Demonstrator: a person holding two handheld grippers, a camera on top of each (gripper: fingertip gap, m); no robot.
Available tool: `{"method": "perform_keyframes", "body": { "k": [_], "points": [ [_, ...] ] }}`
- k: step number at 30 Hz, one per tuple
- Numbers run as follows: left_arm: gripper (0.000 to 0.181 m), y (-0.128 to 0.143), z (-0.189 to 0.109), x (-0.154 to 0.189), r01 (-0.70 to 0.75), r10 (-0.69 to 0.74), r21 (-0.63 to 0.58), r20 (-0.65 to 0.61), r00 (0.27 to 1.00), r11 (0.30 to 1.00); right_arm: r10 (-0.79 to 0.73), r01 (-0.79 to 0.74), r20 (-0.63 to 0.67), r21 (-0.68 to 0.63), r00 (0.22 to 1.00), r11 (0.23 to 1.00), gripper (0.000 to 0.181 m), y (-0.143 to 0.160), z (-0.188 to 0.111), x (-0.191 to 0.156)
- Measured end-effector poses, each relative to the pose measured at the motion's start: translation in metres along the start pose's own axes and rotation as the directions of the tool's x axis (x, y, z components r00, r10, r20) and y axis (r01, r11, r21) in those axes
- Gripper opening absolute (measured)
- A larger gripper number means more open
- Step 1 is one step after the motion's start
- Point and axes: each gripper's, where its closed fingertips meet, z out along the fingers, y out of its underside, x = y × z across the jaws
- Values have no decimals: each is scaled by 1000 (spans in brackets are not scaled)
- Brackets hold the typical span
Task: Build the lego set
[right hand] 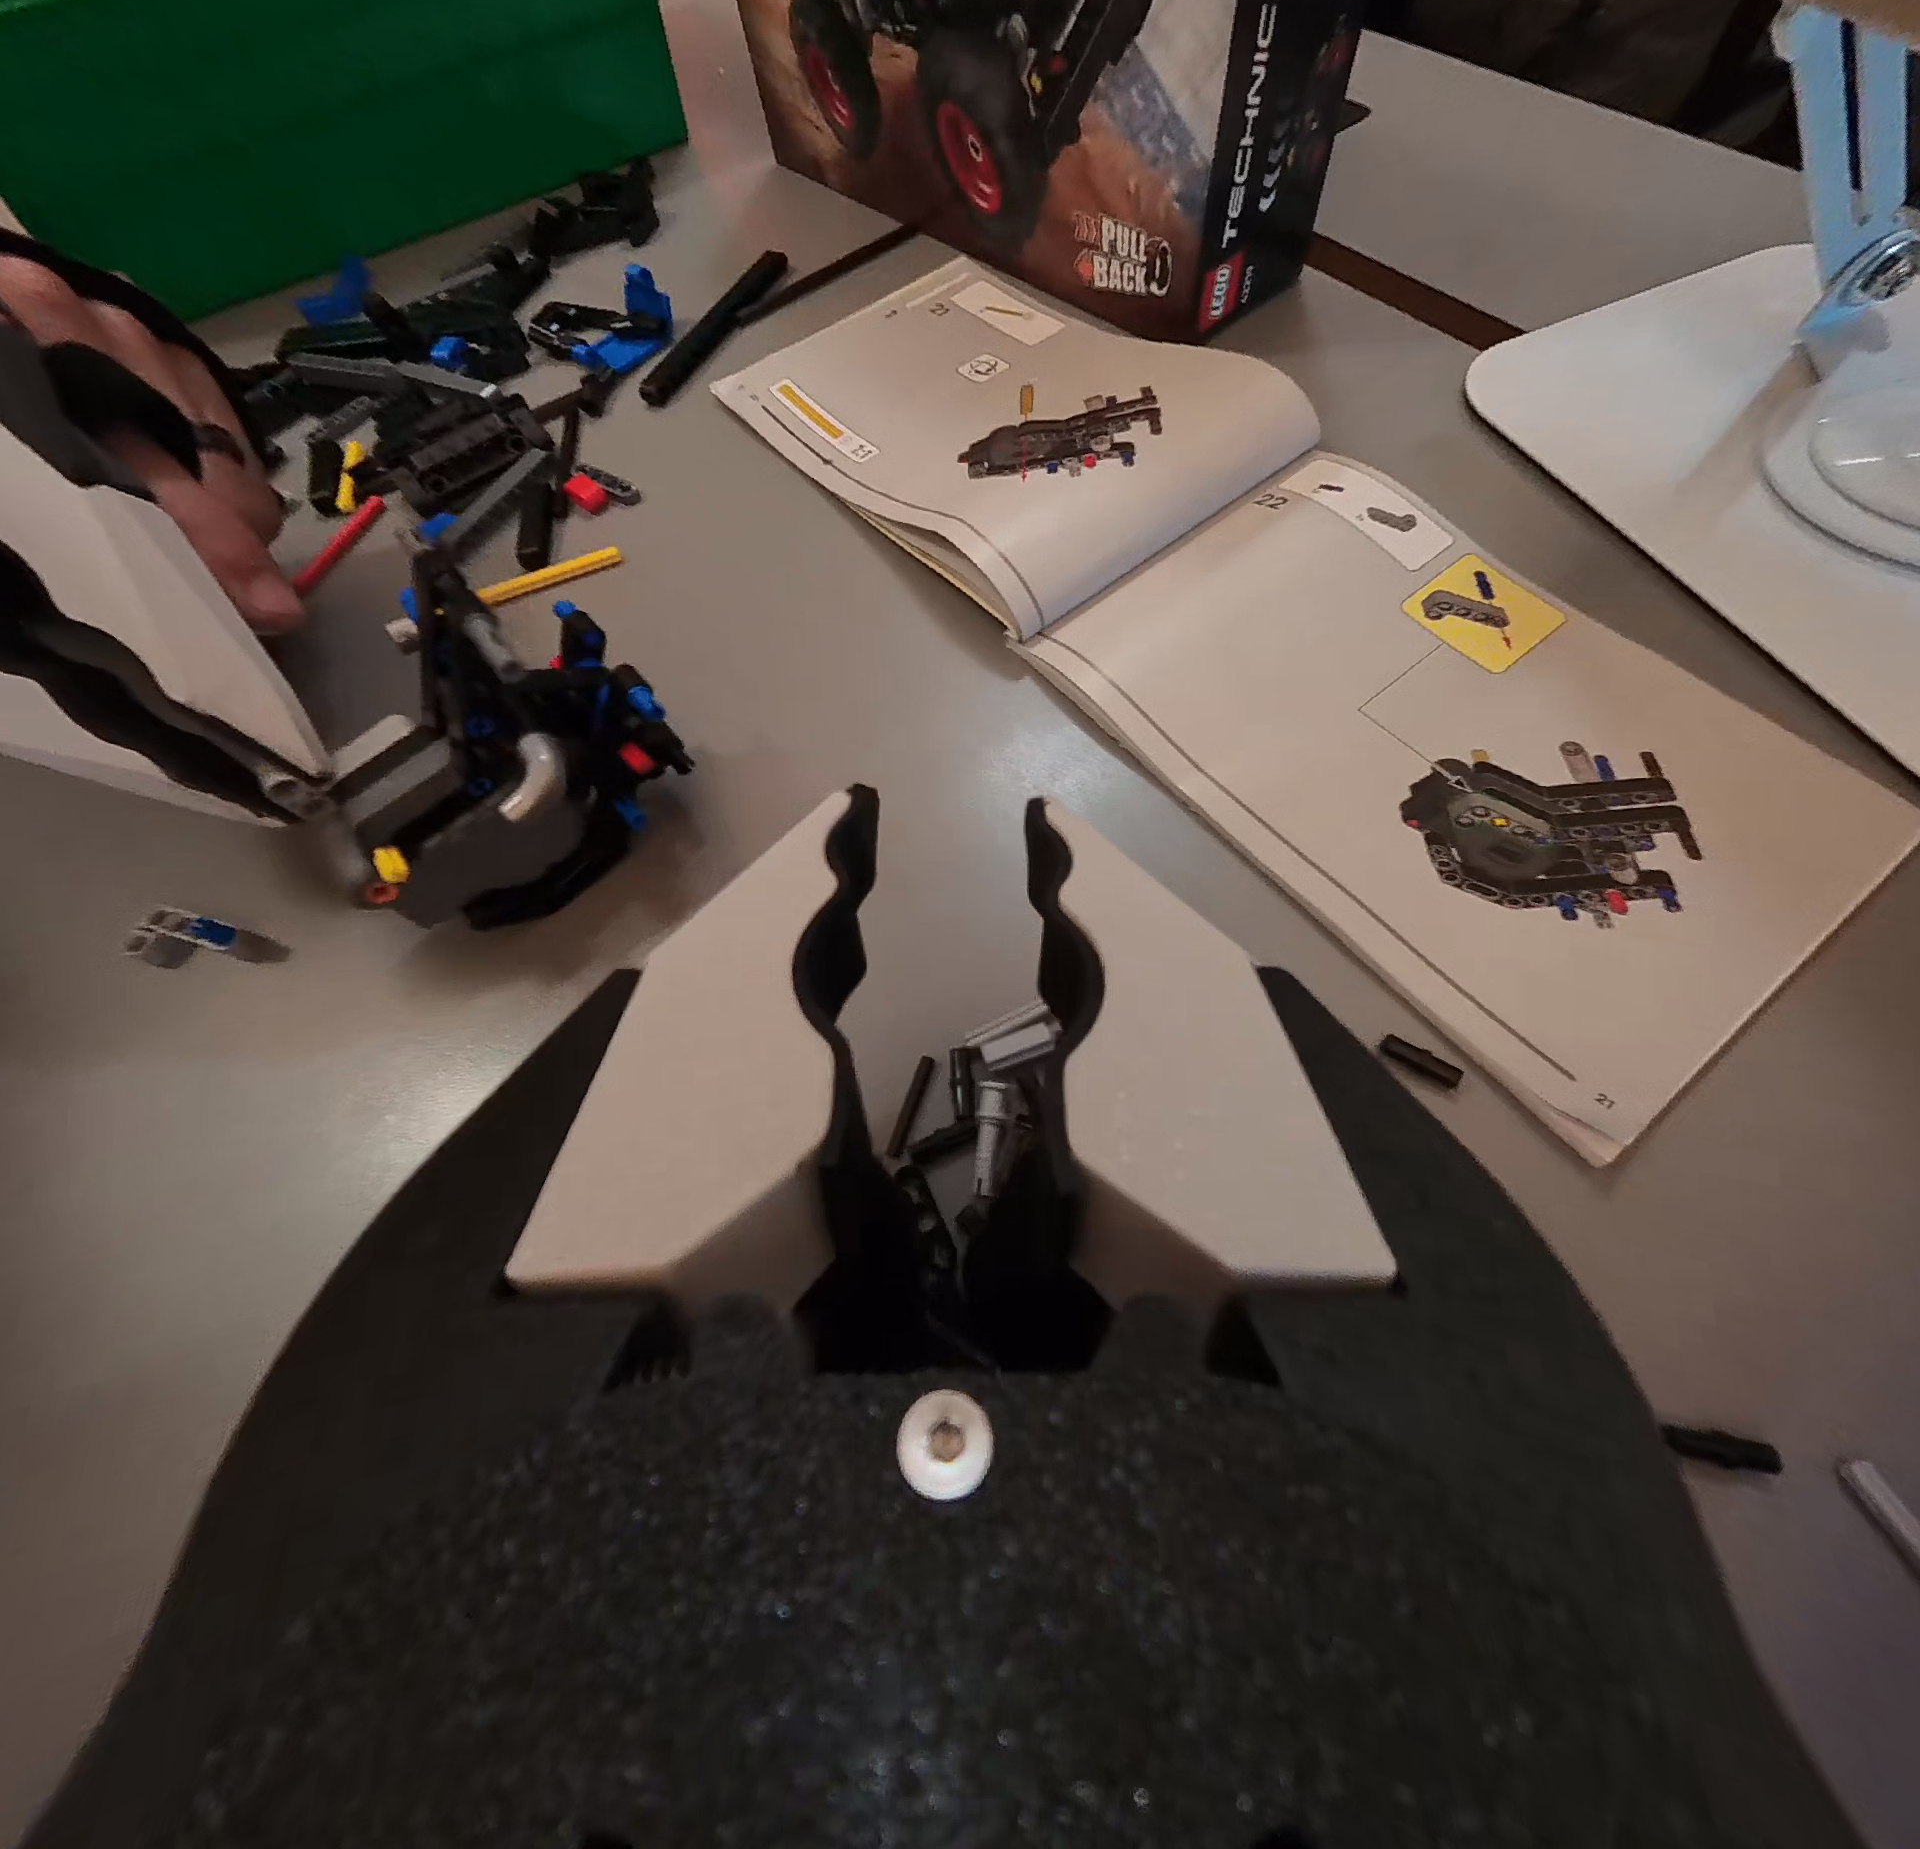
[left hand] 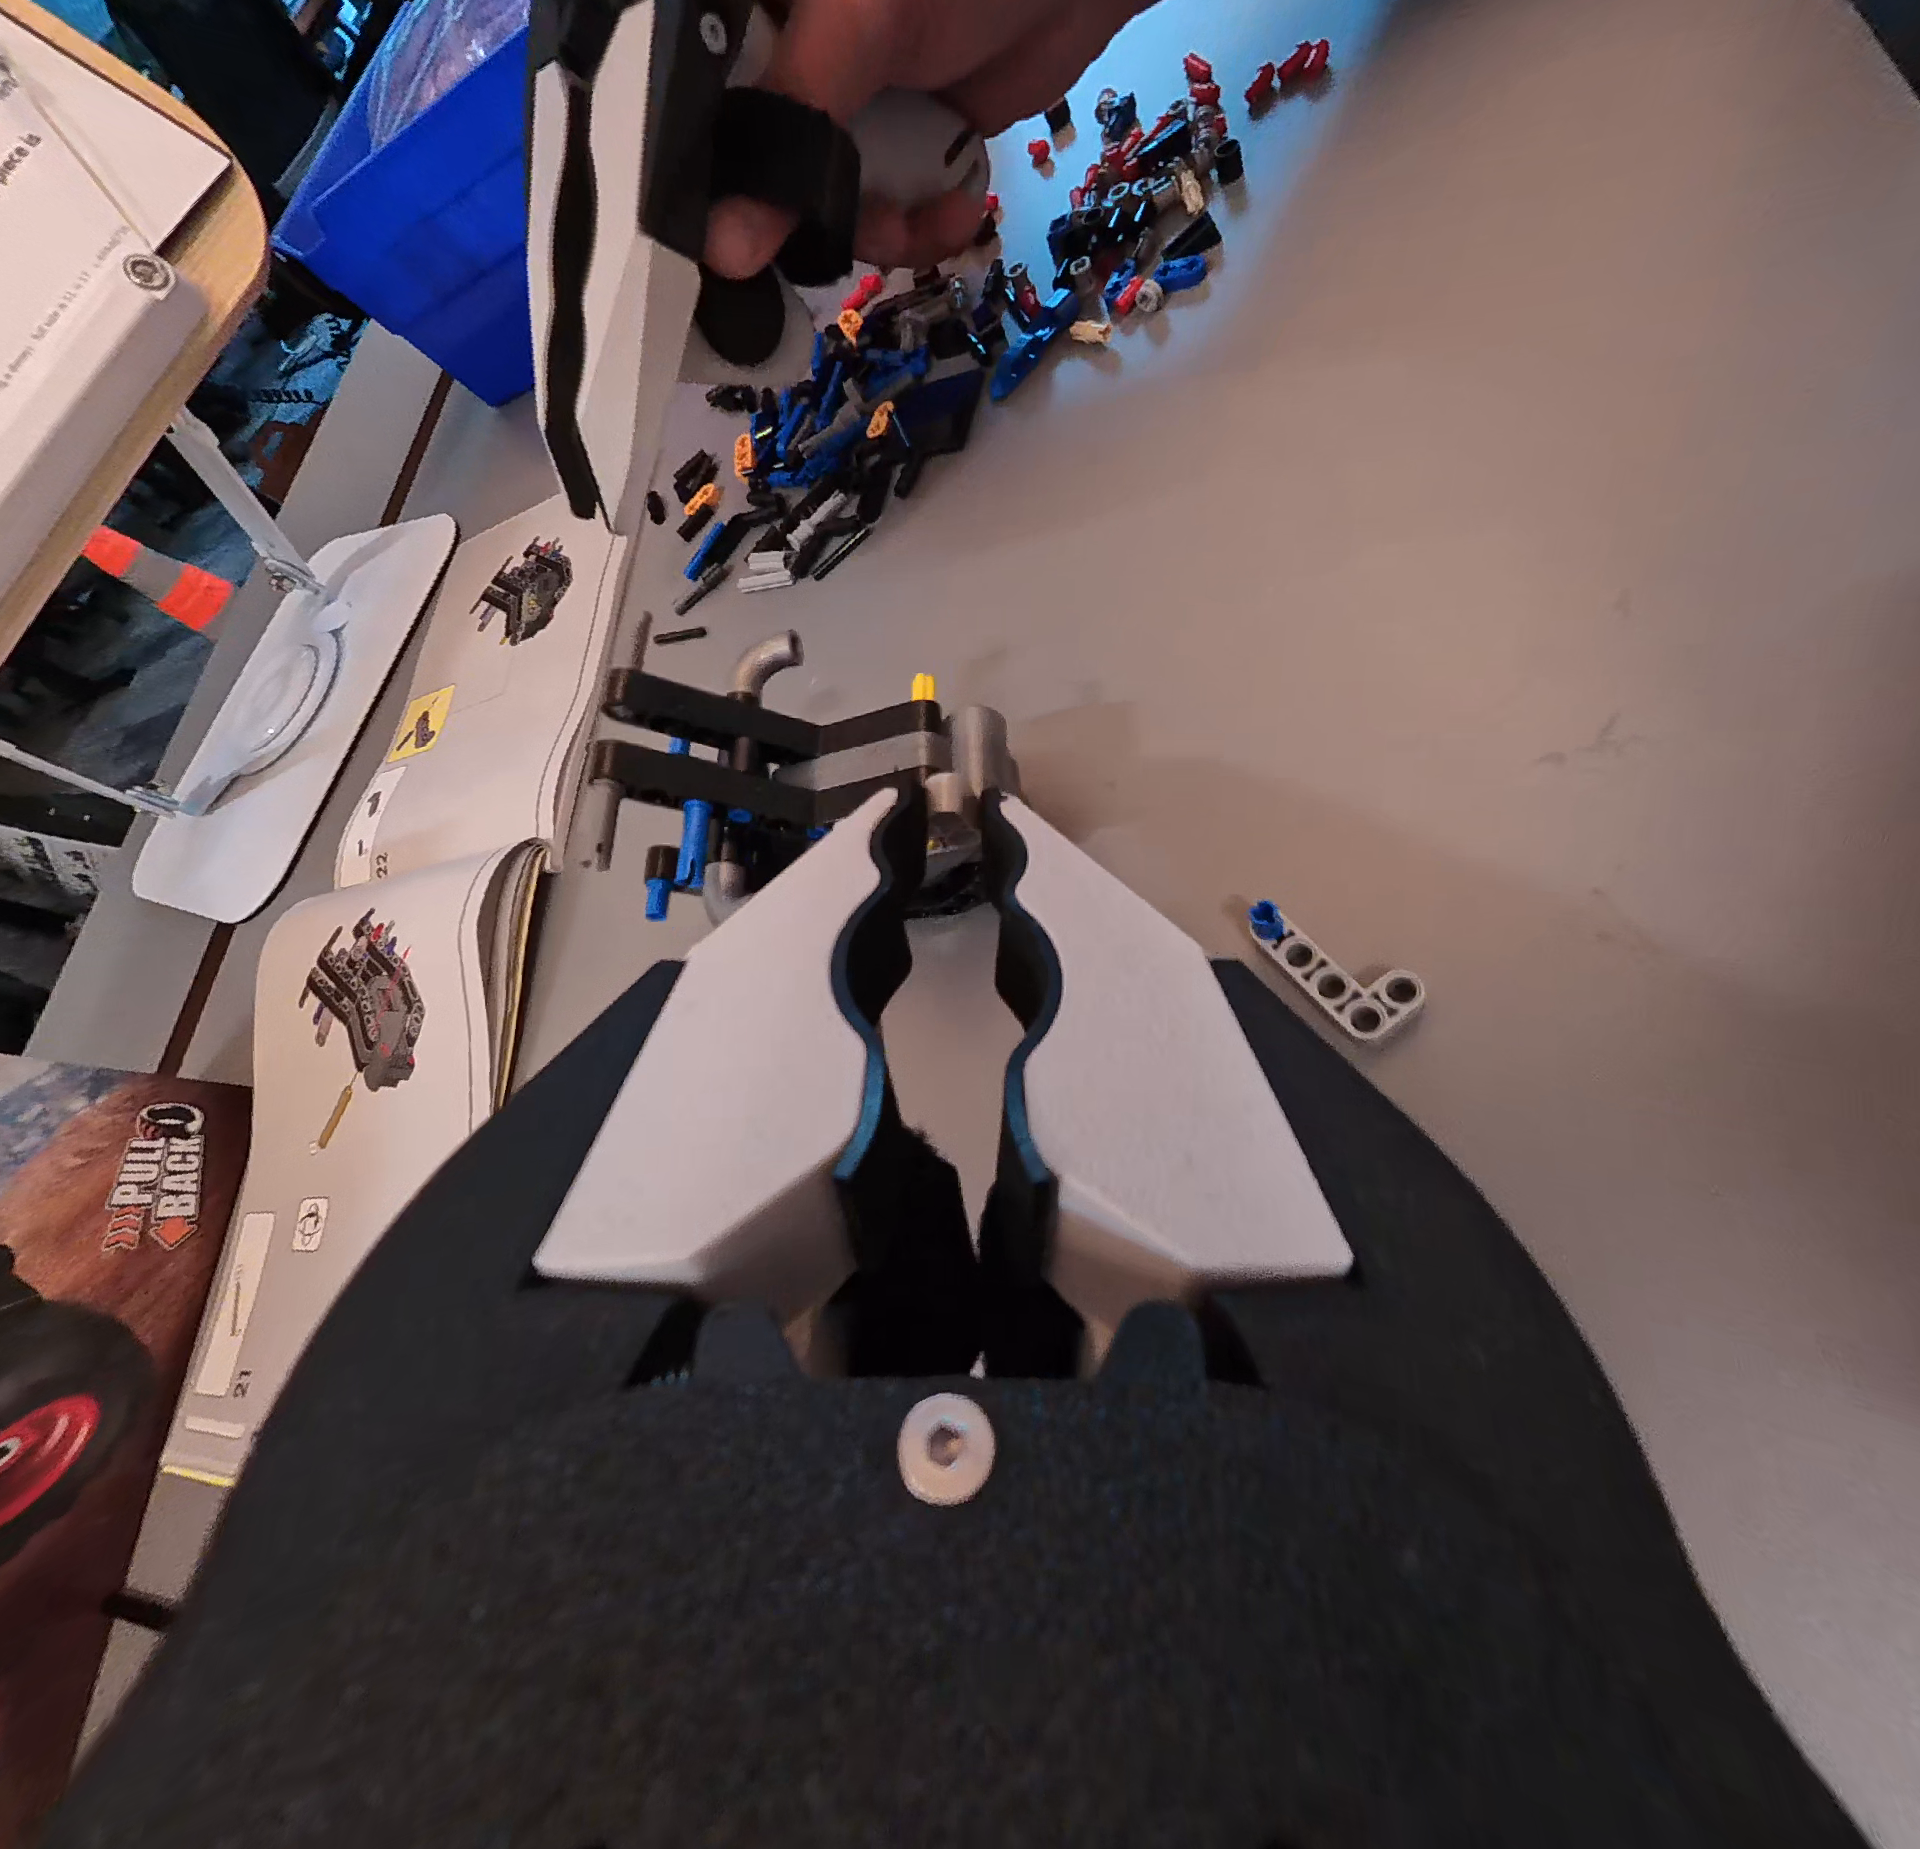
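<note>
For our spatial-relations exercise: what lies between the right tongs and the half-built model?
Only bare table between right tongs and model; right wrist view shows it.

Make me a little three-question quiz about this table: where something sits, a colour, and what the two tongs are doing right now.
1. Where does the grey L-shaped piece lie?
A. on the open instruction booklet
B. alone on the bare table, to the right of the left tongs
C. inside the blue bin

2. What colour is the pin stuck in the end of that L-shaped piece?
A. blue
B. yellow
C. red

3. What are the tongs doing?
A. both are empty
B. the right tongs grip the half-built model
C. the left tongs grip the half-built model, the right tongs are open and empty

Answers: 1 B, the left wrist view shows it by itself on the grey tabletop, away from the instruction booklet. 2 A, a blue pin sits in its end hole. 3 C, the left fingers close on the model's grey end while the right fingers stand apart over loose pieces.
</note>
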Motion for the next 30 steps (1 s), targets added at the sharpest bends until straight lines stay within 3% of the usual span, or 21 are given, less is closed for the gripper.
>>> {"method": "perform_keyframes", "body": {
  "k": [14, 22, 30],
  "points": [
    [6, 2, -5, 10, -20, 23, 42, -71, 997, 999, 12, -18, -172, -30, 985, 999, 29, 2, -13, 28],
    [6, 8, -5, 9, -31, 33, 30, -73, 997, 999, 6, -15, -166, -53, 986, 998, 29, 7, -13, 30],
    [6, 12, -5, -3, 45, -44, 18, -48, 998, 999, 47, -55, -133, -55, 990, 997, 28, 11, -9, 31]
  ]
}}
